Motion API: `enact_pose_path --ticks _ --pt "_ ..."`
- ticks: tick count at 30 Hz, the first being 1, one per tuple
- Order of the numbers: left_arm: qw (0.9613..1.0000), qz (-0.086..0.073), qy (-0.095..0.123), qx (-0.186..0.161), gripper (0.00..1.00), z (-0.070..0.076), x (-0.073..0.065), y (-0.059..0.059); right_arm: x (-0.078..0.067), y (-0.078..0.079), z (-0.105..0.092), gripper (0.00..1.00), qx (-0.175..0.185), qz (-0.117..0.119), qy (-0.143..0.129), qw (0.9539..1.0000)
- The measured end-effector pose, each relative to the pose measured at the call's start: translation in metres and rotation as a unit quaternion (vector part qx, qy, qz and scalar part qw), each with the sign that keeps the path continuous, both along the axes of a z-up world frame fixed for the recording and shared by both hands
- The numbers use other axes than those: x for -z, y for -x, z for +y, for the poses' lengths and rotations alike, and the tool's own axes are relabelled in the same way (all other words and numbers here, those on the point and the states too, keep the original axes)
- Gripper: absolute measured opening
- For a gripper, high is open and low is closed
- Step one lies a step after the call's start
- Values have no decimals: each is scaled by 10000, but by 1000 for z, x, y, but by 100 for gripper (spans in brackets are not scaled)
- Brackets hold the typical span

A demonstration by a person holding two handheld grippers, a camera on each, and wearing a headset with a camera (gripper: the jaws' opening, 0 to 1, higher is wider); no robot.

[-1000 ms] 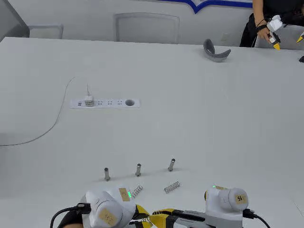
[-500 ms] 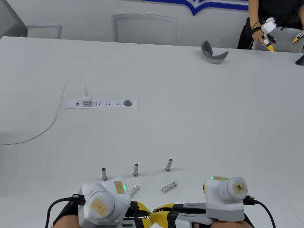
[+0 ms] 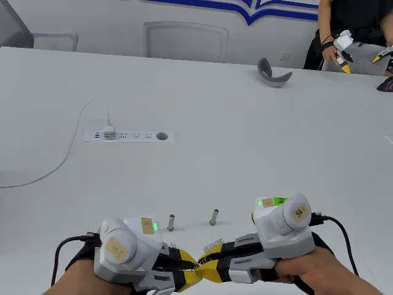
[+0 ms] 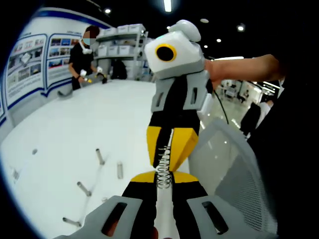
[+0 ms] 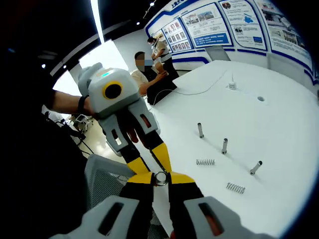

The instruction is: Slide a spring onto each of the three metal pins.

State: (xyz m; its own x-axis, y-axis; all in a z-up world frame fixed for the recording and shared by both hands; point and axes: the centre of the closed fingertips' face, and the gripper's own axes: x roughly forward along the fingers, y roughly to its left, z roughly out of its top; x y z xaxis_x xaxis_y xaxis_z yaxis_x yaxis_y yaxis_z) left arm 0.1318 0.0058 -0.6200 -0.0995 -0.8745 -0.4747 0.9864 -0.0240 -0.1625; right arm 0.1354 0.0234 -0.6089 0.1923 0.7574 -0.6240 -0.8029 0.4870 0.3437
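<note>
A small metal spring is held in the air between the two gripper tips, which meet nose to nose. My left gripper is shut on one end of it. My right gripper is shut on the other end, and the spring shows there as a ring. In the head view the left gripper and right gripper meet near the table's front edge. Two upright pins stand just beyond them; the left gripper's body hides the third. All three pins stand bare.
Two more springs lie on the white table by the pins. A power strip with a cable lies further back and a grey curved object at the far side. A person stands at the far right.
The head camera has tilted down. Both grippers, tips still together, have come up and forward towards the pins, and the left one now covers the leftmost pin.
</note>
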Motion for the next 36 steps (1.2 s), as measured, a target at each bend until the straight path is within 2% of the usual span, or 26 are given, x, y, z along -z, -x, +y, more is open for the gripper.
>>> enact_pose_path --ticks 2,6,19,25,30,33,36 --pt "10000 7 13 39 10 0 0 2 1 3 1 12 -338 -59 238 9991" --pt "9999 60 54 84 10 0 -2 6 -1 5 5 12 -740 -82 358 9966" --pt "9997 145 81 178 10 11 -4 9 -4 9 19 12 -1536 -315 514 9863" --pt "9997 188 38 157 10 17 0 11 1 12 23 12 -1673 -267 540 9841" --pt "9996 272 72 17 10 21 2 11 4 15 25 12 -1750 -335 625 9820" --pt "9995 302 96 -76 10 23 5 10 6 13 26 12 -1690 -331 618 9831" --pt "9996 223 92 -175 11 27 7 9 8 12 28 12 -1630 -353 592 9842"
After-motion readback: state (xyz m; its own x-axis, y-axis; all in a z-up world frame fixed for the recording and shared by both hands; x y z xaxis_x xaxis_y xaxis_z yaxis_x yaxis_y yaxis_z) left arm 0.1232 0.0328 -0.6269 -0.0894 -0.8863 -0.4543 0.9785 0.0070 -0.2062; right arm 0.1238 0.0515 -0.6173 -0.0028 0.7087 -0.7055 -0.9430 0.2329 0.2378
